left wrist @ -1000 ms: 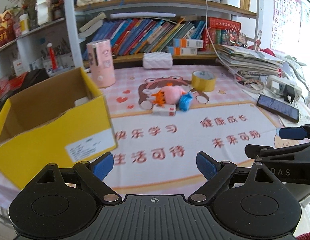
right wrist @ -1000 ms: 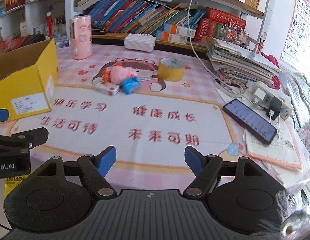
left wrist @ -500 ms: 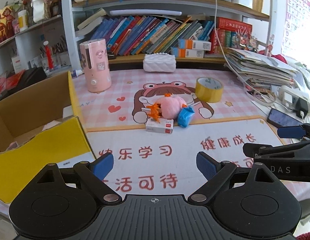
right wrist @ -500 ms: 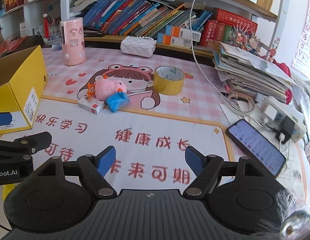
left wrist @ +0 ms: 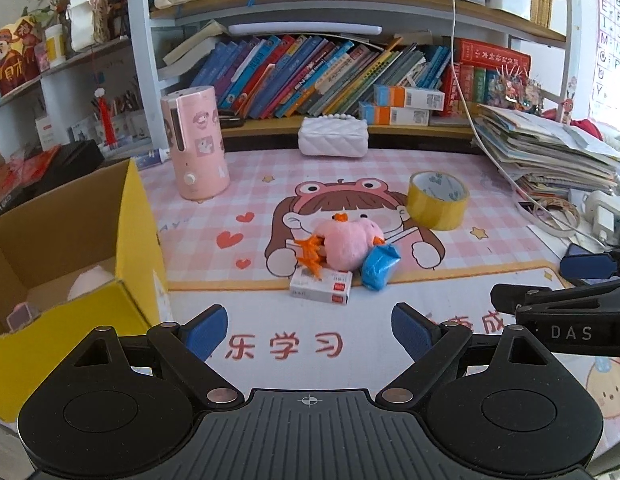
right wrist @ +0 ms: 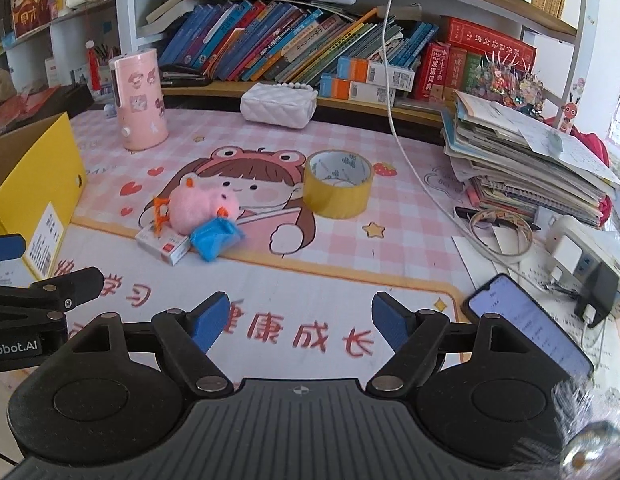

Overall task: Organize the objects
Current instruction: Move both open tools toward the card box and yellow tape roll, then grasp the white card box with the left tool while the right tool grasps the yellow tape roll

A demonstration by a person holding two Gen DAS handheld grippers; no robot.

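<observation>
Yellow box (left wrist: 141, 240) sits open for loose toys, so left gripper (left wrist: 307, 330) hangs spread and empty while right gripper (right wrist: 299, 322) is opening, also empty, both facing the pink plush (left wrist: 348, 248).

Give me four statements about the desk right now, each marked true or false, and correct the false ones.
1. The pink plush toy leans on the small white box. True.
2. The yellow tape roll stands inside the yellow cardboard box. False: it lies on the desk mat, apart from the box.
3. The left gripper holds the blue packet. False: it is open and empty.
4. The phone lies right of the mat. True.
</observation>
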